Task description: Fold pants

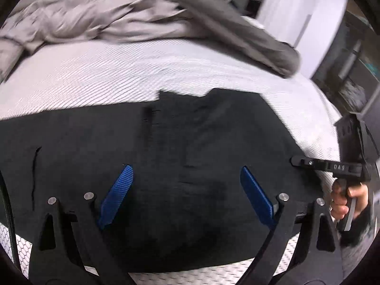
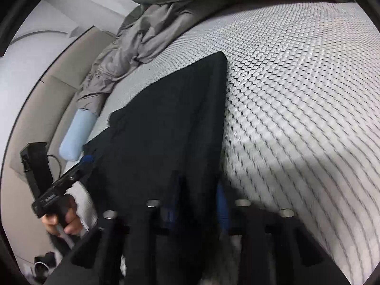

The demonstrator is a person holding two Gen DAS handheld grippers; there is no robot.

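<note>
One pair of black pants (image 1: 166,178), laid flat on the bed (image 1: 95,78), on the bare honeycomb-patterned mattress cover; from the left wrist view the cloth fills the lower half, its far edge running from nine o'clock to about two o'clock. Condition: appears folded at least once lengthwise, since the right wrist view shows a single long dark panel tapering to a corner at twelve o'clock rather than two separate legs; this is a judgement, as layers cannot be counted on black cloth. Left claw (image 1: 186,180): blue pads spread wide, hovering over the middle of the pants, pinching nothing. Right claw (image 2: 197,201): blue pads close together with the near edge of the pants between them, so it reads as pinching the cloth, though blur and dark fabric make the contact hard to confirm. In the left view that claw sits at the three o'clock edge of the garment. Other items: one rumpled grey blanket (image 1: 123,16) heaped at the far side of the bed, twelve o'clock, well apart from the pants; one pale blue pillow (image 2: 76,137) at nine o'clock in the right view, beside the mattress. Outstanding, as judged: the crosswise folds that shorten the panel into a compact stack; roughly the early-to-middle stage.
</note>
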